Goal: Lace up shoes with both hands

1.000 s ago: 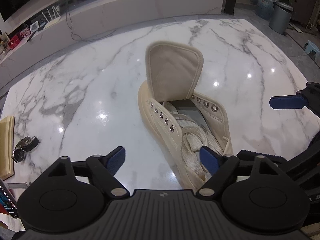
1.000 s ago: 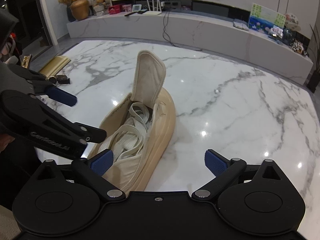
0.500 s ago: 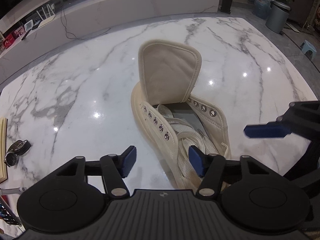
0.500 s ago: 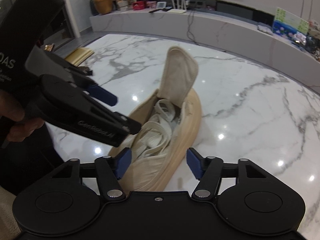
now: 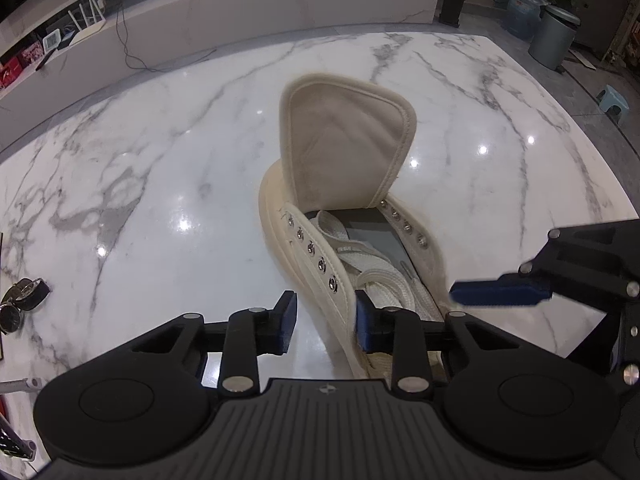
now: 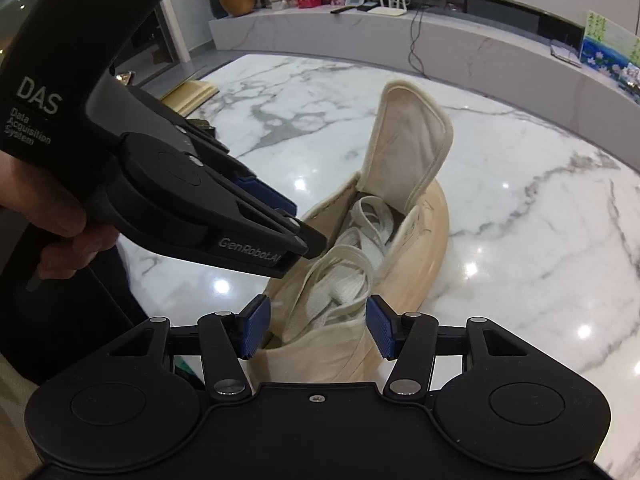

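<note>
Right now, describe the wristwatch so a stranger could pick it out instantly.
Start at the white marble table with the cream shoe at its middle. Look to the near left edge in the left view: the wristwatch lies there, small, dark-strapped, with a round face, unlike the pale surroundings.

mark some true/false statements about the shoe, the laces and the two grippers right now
1. The shoe has its tongue standing up. True.
2. The laces are threaded through every eyelet. False: they lie bunched inside the shoe and the eyelets in view are empty.
3. The left gripper has the shoe's eyelet flap between its closing jaws. True.
4. The right gripper hangs over bare marble, away from the shoe. False: its closing jaws straddle the shoe's near end.
5. A wristwatch lies on the table. True.
</note>
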Available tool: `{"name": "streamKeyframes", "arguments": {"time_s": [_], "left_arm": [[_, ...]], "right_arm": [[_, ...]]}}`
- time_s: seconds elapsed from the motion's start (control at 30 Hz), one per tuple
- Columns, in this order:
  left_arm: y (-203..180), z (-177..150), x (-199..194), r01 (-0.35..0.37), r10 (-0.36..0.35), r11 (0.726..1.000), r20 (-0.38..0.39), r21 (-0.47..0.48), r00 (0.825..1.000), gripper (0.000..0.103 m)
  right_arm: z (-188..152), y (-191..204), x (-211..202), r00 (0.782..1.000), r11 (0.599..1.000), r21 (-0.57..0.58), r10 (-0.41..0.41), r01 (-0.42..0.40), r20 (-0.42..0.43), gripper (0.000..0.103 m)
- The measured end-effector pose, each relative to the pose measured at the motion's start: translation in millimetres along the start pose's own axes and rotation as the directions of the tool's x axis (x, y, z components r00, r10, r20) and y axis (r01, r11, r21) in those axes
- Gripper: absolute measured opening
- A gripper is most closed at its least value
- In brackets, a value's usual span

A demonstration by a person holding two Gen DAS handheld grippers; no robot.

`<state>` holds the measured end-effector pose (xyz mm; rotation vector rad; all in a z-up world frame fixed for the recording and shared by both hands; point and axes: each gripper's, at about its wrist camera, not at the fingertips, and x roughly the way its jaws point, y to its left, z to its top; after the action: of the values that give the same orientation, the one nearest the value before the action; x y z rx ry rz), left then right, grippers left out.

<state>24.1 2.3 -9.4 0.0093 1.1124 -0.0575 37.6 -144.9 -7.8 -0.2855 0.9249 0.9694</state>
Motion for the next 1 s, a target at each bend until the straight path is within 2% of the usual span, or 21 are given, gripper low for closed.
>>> {"name": "streamKeyframes", "arguments": {"time_s": [0.2, 0.27, 0.37, 0.63, 1.0], "left_arm": [[9, -1, 0, 0.011, -0.011, 1.000, -0.003, -0.029, 1.000, 0.028], [11, -2, 0, 0.015, -0.015, 0.999, -0.004, -0.035, 1.000, 0.028], [13, -1, 1, 0.019, -0.019, 0.999, -0.005, -0.039, 1.000, 0.028], [15, -1, 3, 0.010, -0.011, 0.999, -0.008, -0.037, 1.000, 0.028], [17, 0, 10, 0.003, -0.003, 0.999, -0.018, -0.035, 1.000, 0.028]], "right_arm": [[5, 0, 0, 1.000, 1.000, -0.004, -0.018, 0.018, 0.002, 0.039], [8, 2, -3, 1.000, 1.000, -0.017, 0.001, 0.000, 0.015, 0.033], [14, 7, -3, 1.000, 0.999, -0.037, 0.027, -0.027, 0.011, 0.033], [16, 0, 27, 0.994, 0.998, -0.013, -0.067, 0.067, -0.091, 0.034], [14, 0, 50, 0.986, 0.997, -0.012, -0.080, 0.079, -0.143, 0.034]]}}
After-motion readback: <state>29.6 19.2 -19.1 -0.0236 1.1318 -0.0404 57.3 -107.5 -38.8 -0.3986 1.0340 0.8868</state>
